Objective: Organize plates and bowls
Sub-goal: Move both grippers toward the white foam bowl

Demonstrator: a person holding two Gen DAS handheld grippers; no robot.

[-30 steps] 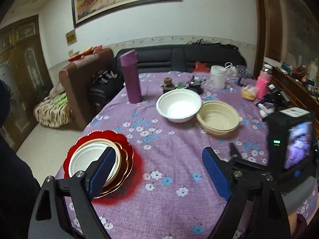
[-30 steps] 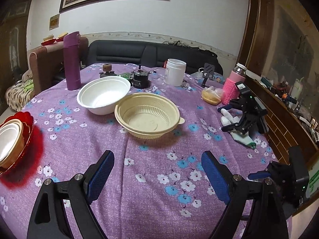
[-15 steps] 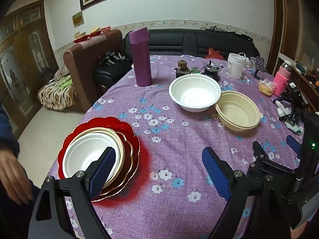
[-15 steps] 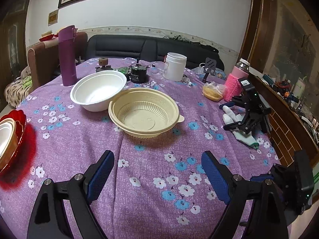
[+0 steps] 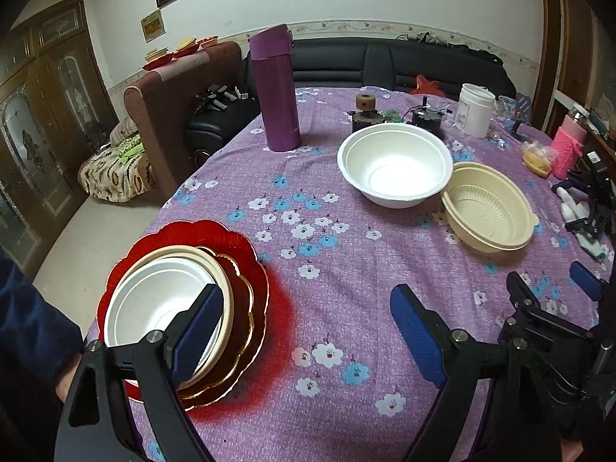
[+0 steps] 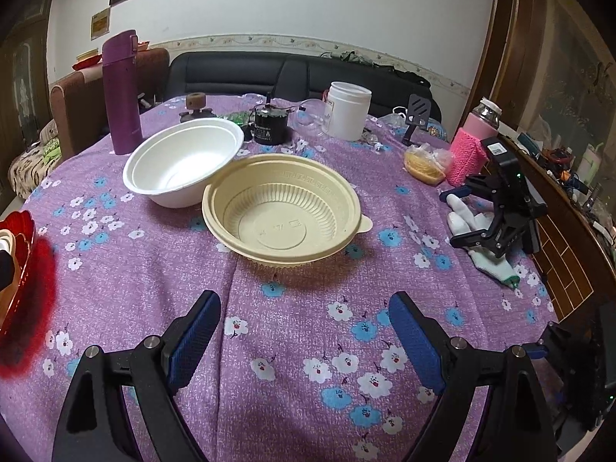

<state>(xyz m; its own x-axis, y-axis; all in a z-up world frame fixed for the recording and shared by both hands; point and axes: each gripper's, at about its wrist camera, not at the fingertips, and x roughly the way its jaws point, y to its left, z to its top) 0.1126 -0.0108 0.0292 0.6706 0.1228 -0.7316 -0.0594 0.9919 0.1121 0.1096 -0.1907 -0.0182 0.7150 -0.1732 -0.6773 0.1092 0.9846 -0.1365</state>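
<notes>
A white bowl (image 5: 394, 169) and a cream ribbed bowl (image 5: 487, 210) stand side by side, touching, on the purple flowered tablecloth (image 5: 327, 281); both also show in the right wrist view, white (image 6: 181, 161) and cream (image 6: 283, 208). A stack sits at the near left: a red scalloped plate (image 5: 231, 242), a gold-rimmed plate, a cream bowl and a white bowl (image 5: 154, 304). My left gripper (image 5: 304, 331) is open and empty, its left finger over the stack's rim. My right gripper (image 6: 304, 331) is open and empty, just short of the cream bowl.
A tall purple flask (image 5: 275, 88), a white jar (image 6: 348, 109), a black canister (image 6: 269, 123), a pink-sleeved bottle (image 6: 471, 146), a bagged snack (image 6: 423, 161), and another gripper on white gloves (image 6: 496, 211) stand on the table. A sofa and armchair lie behind.
My left gripper has swung so the plate stack and bowls sit nearer and more central. My right gripper has moved forward toward the cream bowl. Both stay open.
</notes>
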